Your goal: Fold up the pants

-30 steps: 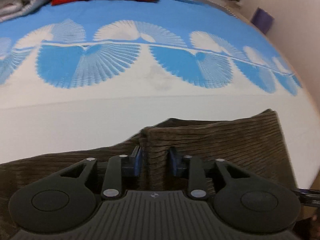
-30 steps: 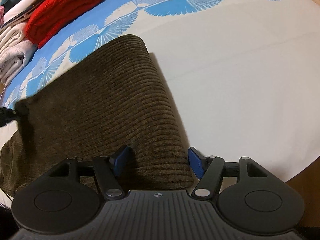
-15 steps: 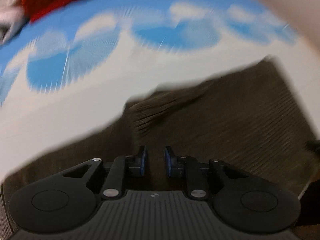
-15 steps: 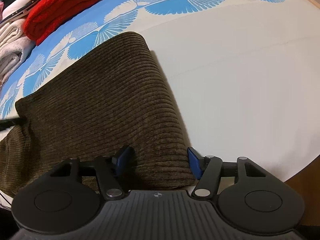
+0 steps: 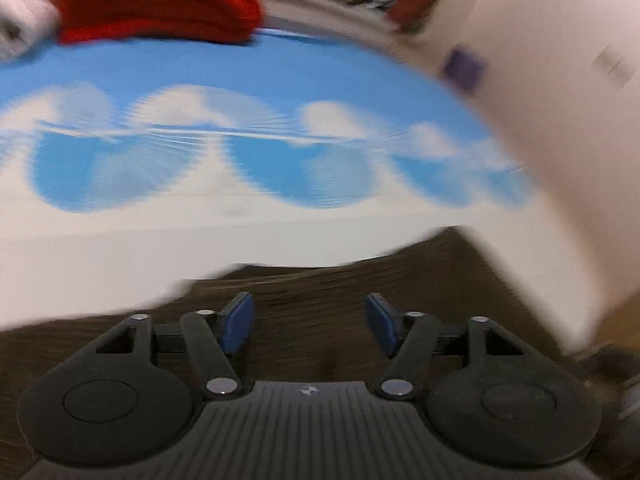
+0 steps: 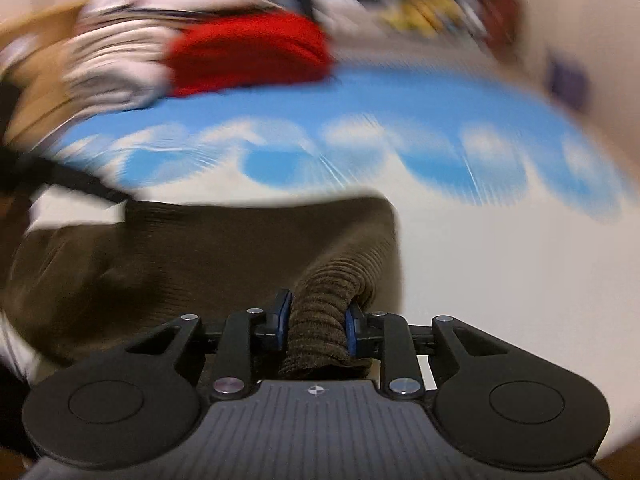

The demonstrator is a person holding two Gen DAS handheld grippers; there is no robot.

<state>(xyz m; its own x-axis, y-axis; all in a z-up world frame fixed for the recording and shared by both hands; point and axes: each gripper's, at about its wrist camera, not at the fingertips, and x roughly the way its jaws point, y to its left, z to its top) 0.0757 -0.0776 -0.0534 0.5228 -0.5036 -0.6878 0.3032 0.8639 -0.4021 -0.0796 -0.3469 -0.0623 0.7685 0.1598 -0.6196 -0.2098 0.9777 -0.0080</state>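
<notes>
The bed (image 5: 280, 236) filled most of both views, its cover white in the near part and blue with a white fan pattern farther back; motion blur smeared the pattern, more heavily in the right wrist view. The far bed edge and the items beyond it were too blurred to identify.

The pants (image 6: 224, 248), brown corduroy, lay on the white part of the cover. In the left wrist view the pants (image 5: 312, 312) ran under the gripper body, so their near portion was hidden and their left end was cut off by the frame. In the right wrist view the left part of the cloth was smeared, and a dark shape crossing it at the far left could not be made out.

A red folded garment (image 5: 160, 4) sat at the back of the bed, with pale folded laundry (image 6: 116, 68) beside it, partly cut off.

The left gripper (image 5: 308, 322) stood over the pants with its jaws wide apart and nothing between the pads. The right gripper (image 6: 316, 322) was clamped on a bunched fold of the pants, the cloth filling the gap between its blue pads (image 6: 283, 316) and rising toward the camera.
</notes>
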